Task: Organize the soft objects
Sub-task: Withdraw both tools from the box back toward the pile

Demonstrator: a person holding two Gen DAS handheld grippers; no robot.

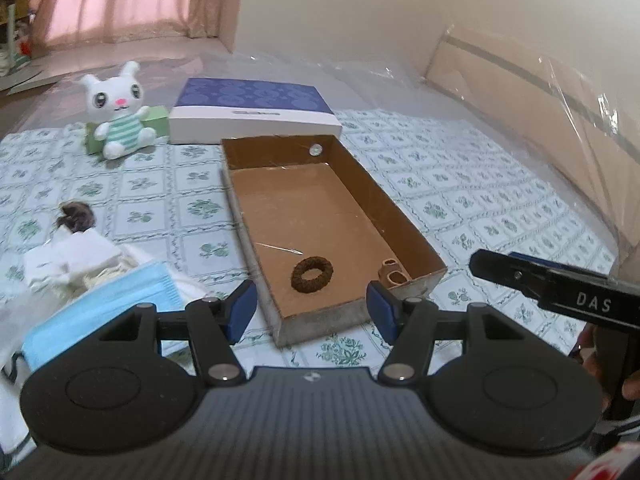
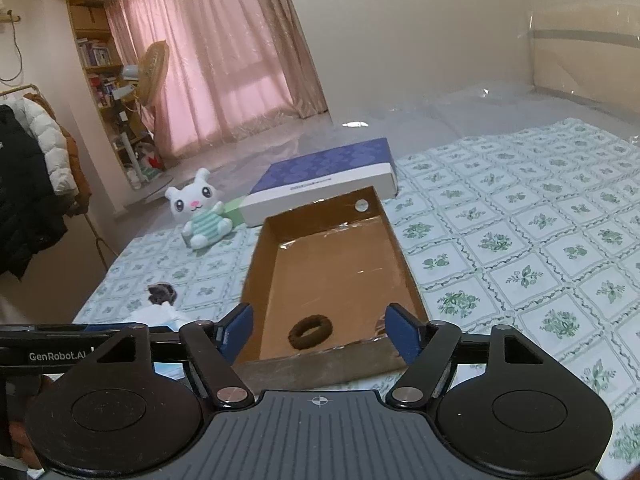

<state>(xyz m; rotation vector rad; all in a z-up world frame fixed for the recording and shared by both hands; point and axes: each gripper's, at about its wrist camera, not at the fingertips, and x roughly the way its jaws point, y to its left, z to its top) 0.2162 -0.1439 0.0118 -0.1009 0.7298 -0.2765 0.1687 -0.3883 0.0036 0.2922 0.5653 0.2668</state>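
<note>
An open brown cardboard box (image 1: 400, 232) (image 2: 404, 264) lies on the bed, with a dark brown fuzzy ring (image 1: 312, 274) (image 2: 311, 331) in its near end. My left gripper (image 1: 312, 308) is open and empty, just above the box's near end. My right gripper (image 2: 318, 332) is open and empty, over the same end. A blue face mask (image 1: 100, 308), white cloth (image 1: 68, 256) and a dark brown scrunchie (image 1: 76, 216) (image 2: 162, 294) lie left of the box. A white plush bunny (image 1: 118, 112) (image 2: 202, 214) sits at the far left.
A blue and white flat box (image 1: 252, 110) (image 2: 324, 184) lies behind the brown box, with a green carton (image 1: 156, 122) beside the bunny. The green-patterned sheet (image 2: 520, 240) extends to the right. A headboard under plastic (image 1: 560, 120) stands at right. The right gripper's body (image 1: 560, 292) is at right.
</note>
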